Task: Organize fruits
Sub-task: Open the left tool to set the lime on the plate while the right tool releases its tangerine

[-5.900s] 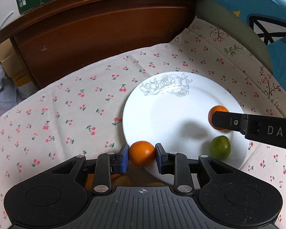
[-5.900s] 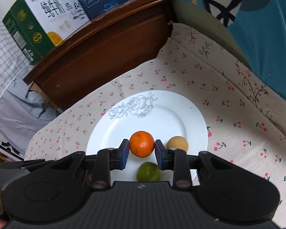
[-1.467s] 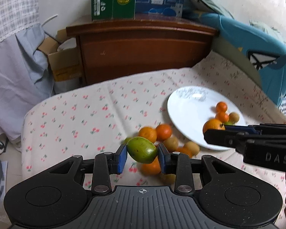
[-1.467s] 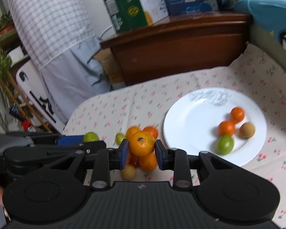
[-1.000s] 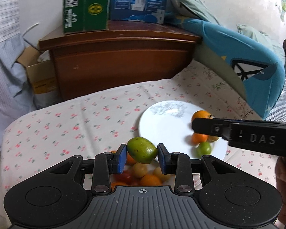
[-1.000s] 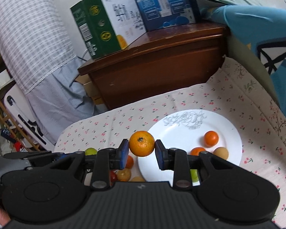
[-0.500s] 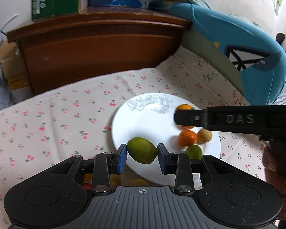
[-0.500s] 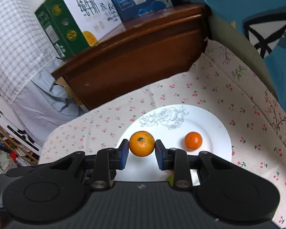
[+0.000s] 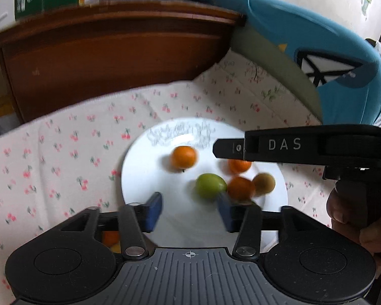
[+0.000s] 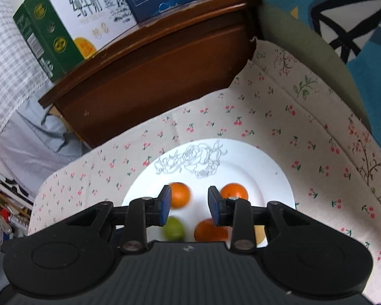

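A white plate (image 9: 144, 178) with a grey flower print lies on the cherry-print cloth. On it are a green fruit (image 9: 210, 185), three oranges (image 9: 184, 155) and a brownish fruit (image 9: 264, 183). My left gripper (image 9: 189, 212) is open and empty over the plate's near edge. My right gripper (image 10: 189, 207) is open and empty above the plate (image 10: 266, 170), with an orange (image 10: 179, 194) just beyond its left finger and the green fruit (image 10: 174, 228) below. It also shows in the left wrist view (image 9: 216, 147), reaching in from the right.
A wooden cabinet (image 10: 152, 71) with cartons (image 10: 71, 15) on top stands behind the cloth. A blue cushion (image 9: 304, 50) lies at the right. More fruit (image 9: 110, 239) shows under my left gripper, off the plate.
Both grippers have opened. The green fruit left my left gripper and the orange left my right gripper; both now lie on the plate, blurred by motion.
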